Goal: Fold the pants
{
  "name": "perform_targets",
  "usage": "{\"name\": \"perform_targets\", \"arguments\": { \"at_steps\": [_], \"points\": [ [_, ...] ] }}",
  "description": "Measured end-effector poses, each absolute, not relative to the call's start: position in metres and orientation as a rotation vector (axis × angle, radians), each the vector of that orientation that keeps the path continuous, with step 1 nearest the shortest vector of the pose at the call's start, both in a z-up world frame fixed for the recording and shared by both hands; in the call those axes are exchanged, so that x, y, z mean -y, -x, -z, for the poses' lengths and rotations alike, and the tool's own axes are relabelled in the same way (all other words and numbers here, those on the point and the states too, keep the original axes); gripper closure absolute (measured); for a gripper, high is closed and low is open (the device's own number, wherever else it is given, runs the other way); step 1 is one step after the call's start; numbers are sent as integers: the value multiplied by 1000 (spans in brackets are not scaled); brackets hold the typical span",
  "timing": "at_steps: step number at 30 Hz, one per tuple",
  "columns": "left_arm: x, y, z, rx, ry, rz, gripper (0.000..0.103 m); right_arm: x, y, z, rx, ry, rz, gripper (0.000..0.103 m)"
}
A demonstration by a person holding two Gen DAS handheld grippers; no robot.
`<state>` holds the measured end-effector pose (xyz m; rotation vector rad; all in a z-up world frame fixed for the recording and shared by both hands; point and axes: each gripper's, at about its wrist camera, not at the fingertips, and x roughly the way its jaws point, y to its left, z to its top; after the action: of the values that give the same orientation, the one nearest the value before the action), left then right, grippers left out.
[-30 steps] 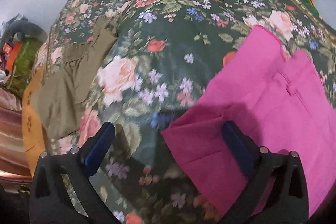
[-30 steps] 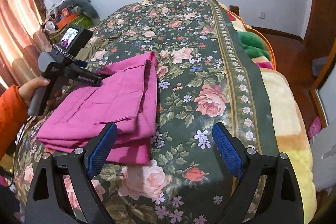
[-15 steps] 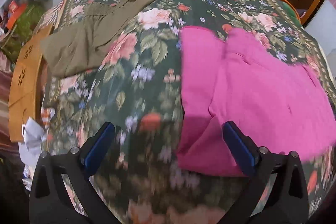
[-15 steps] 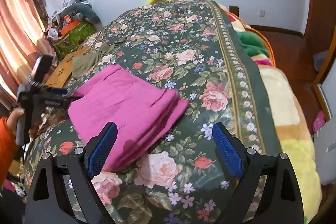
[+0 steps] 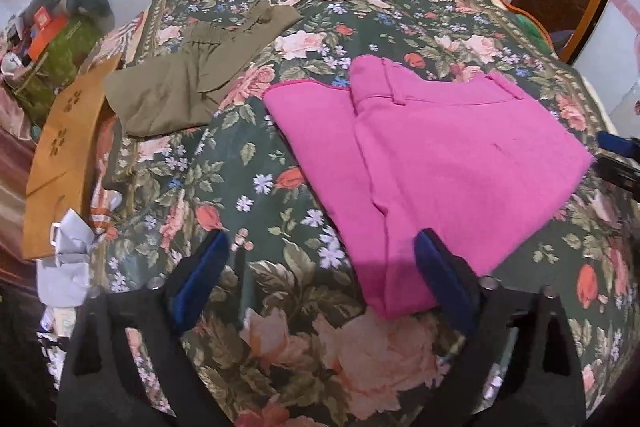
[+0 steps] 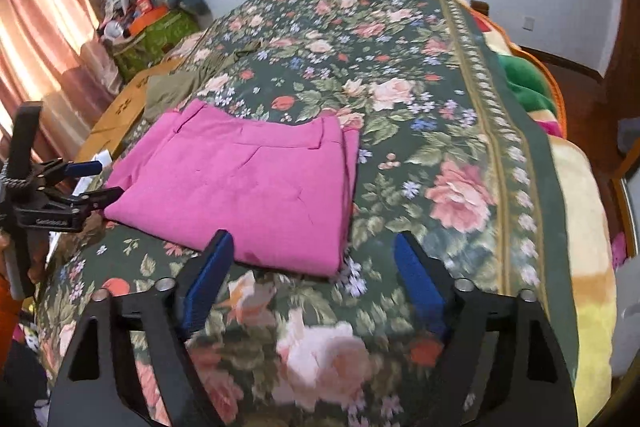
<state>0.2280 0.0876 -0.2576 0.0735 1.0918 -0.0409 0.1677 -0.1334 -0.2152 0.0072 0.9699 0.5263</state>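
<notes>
Nearest, the left gripper (image 5: 320, 275) hangs over the bed (image 5: 280, 327) with its fingers (image 5: 200, 271) spread wide and gripping nothing; the right-hand pad overlaps the near corner of the pants (image 5: 440, 155) in the view, though contact can't be told. The right gripper (image 6: 316, 275) is likewise released, fingers (image 6: 418, 283) apart and empty, hovering just short of the pants' near edge. Both seem held back so the cloth lies undisturbed.

The pink pants sit folded into a compact, layered rectangle flat on the floral bedspread, waistband and belt loops toward the far side, stacked edges fairly even. Judging by that, the folding looks essentially done, perhaps needing only a smoothing or squaring.

Further off to the left lies an olive garment (image 5: 192, 83), loosely laid near the bed's edge, well apart from the pants, possibly waiting its turn. Past it, a brown box (image 5: 64, 147) and clutter against the wall
</notes>
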Motion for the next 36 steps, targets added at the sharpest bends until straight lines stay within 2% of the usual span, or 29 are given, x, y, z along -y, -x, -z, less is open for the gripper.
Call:
{"name": "perform_targets", "arguments": {
  "at_steps": [2, 5, 10, 16, 24, 29, 36],
  "points": [
    [-86, -225, 257, -1091, -61, 74, 28, 129, -175, 222, -989, 3, -522, 43],
    [-83, -222, 256, -1081, -63, 83, 34, 127, -180, 232, -1039, -19, -555, 55],
    [-88, -211, 258, -1061, -56, 60, 35, 130, -179, 234, -1054, -28, -570, 73],
    [-102, -204, 259, -1061, 19, 46, 35, 132, -178, 236, -1073, -24, -578, 73],
    [-96, -206, 241, -1028, -56, 26, 35, 135, -180, 216, -1020, 26, -571, 73],
    [-90, -226, 216, -958, -84, 25, 35, 138, -194, 203, -973, 24, -559, 66],
    [-74, -270, 202, -927, -64, 103, 35, 131, -224, 195, -940, 37, -570, 65]
  ]
}}
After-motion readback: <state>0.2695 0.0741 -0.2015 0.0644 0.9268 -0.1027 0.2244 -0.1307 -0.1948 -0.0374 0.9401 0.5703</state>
